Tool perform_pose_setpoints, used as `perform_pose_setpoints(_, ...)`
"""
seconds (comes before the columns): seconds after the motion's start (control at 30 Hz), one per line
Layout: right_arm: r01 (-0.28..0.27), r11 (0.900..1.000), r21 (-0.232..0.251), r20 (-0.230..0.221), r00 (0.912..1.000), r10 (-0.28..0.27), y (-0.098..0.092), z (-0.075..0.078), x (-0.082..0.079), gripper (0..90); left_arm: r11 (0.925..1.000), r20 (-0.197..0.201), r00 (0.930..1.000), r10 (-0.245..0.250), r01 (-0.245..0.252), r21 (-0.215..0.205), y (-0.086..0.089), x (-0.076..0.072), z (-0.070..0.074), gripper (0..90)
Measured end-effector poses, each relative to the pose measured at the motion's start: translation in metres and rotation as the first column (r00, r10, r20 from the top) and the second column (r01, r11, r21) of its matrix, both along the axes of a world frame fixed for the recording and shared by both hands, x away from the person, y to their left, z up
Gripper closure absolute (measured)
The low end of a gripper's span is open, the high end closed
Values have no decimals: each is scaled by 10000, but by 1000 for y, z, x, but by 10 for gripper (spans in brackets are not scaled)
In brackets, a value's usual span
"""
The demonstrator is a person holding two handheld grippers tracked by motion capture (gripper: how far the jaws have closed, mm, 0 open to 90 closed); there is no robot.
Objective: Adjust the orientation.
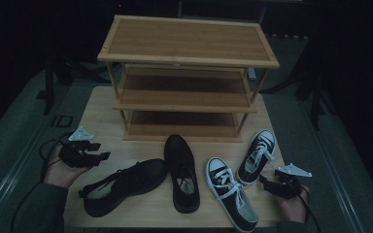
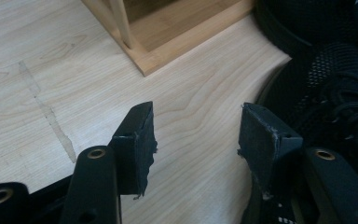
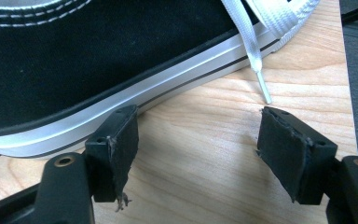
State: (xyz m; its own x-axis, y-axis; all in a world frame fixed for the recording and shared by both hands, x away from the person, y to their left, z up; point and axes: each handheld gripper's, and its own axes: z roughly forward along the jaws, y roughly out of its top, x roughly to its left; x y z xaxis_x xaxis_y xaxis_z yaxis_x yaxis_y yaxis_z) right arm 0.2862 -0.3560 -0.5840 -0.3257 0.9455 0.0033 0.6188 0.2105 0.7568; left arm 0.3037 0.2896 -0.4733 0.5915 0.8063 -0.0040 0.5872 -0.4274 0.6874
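In the high view, the bottom edge cuts off the heel of the near sneaker (image 1: pixel 230 191) at 6 o'clock. We cannot read the dim insole label of the black leather shoe (image 1: pixel 181 170). The rack's (image 1: pixel 187 77) rear legs are hidden.

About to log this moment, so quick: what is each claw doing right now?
Left claw: open, nothing between the jaws, next to the black shoe.
Right claw: open, holding nothing, beside the sneaker.

No text, label, brand or number is showing clearly enough to read on anything in these pictures.
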Motion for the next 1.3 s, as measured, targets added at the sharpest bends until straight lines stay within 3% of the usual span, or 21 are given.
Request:
perform_pose_setpoints(0.23, -5, 10000, 12, -8, 10000, 5, 0, 0, 0, 288, 9997, 72, 9997, -216, 215, 68, 0, -5, 5, 481)
perform_pose_setpoints(0.4, 4, 10000, 24, -13, 10000, -4, 0, 0, 0, 288, 9988, -190, 9987, -472, 473, 100, -2, -7, 6, 503)
perform_pose_setpoints(0.8, -1, 10000, 29, -19, 10000, 1, 0, 0, 0, 286, 9951, -236, 9953, -938, 945, 292, -5, -14, 11, 520)
perform_pose_setpoints(1.3, -14, 10000, 34, -18, 10000, 14, 0, 0, 0, 285, 9890, -618, 9879, -1421, 1442, 316, -9, -20, 10, 527)
